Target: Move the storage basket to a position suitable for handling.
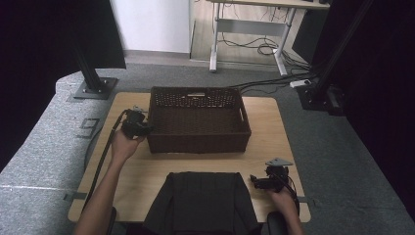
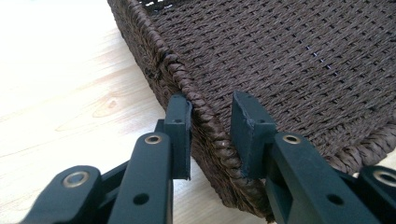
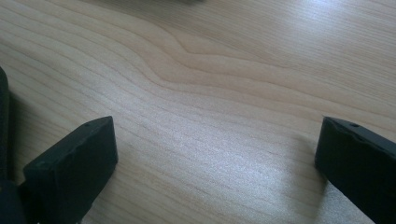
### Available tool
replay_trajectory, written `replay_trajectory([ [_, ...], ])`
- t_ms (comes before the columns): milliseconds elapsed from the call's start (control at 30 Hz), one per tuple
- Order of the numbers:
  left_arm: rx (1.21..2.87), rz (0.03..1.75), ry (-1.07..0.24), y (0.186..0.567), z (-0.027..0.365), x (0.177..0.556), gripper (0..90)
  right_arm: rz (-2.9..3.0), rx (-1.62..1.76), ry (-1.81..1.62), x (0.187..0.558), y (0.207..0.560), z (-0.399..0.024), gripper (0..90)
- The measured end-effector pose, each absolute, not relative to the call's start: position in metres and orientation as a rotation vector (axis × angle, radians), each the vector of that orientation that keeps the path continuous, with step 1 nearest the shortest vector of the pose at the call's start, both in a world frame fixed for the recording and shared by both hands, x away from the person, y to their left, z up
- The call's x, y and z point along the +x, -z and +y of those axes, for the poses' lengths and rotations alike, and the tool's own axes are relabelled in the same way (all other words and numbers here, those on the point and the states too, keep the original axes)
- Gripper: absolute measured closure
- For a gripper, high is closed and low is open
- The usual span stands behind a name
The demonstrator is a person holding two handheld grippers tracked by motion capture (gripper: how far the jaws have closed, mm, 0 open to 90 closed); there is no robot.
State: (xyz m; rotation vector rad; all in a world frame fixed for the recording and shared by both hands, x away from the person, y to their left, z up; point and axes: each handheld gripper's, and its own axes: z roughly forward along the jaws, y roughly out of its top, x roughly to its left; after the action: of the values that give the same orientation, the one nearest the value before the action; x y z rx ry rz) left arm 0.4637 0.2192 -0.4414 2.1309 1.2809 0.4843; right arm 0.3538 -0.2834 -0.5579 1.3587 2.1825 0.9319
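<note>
left gripper (image 2: 210,135) clamped on the rim of a dark woven basket (image 1: 198,120) at the far middle of the wooden table (image 1: 264,152).
a black folded cloth (image 1: 201,200) lies at the near edge, apart from the basket. the basket is rectangular, brown braided cord with a thick twisted rim, and one jaw sits either side of its left wall. right gripper (image 3: 215,158) rests wide open over bare pale wood grain, holding nothing.

The basket (image 1: 198,120) is dark brown all over, in a tight woven pattern with a braided rim. Under it the table (image 1: 264,152) is pale wood with wavy grain lines. Before the basket lies a plain black cloth (image 1: 200,200). Around the table the floor (image 1: 44,156) is speckled grey.
</note>
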Motion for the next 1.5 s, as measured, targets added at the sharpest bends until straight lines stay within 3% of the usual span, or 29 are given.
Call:
replay_trajectory([
  [1333,2.159,1.198,-0.465,0.443,0.21,0.395,68.7,2.185,1.362,-0.93,0.352,0.558,-0.284,0.0],
  [1433,2.164,1.156,-0.473,0.443,0.212,0.395,65.2,2.185,1.361,-0.93,0.352,0.558,-0.284,0.0],
  [1467,2.163,1.141,-0.461,0.443,0.213,0.395,60.7,2.184,1.363,-0.931,0.352,0.558,-0.284,0.0],
  [1500,2.165,1.124,-0.455,0.441,0.213,0.394,48.0,2.184,1.363,-0.931,0.352,0.558,-0.284,0.0],
])
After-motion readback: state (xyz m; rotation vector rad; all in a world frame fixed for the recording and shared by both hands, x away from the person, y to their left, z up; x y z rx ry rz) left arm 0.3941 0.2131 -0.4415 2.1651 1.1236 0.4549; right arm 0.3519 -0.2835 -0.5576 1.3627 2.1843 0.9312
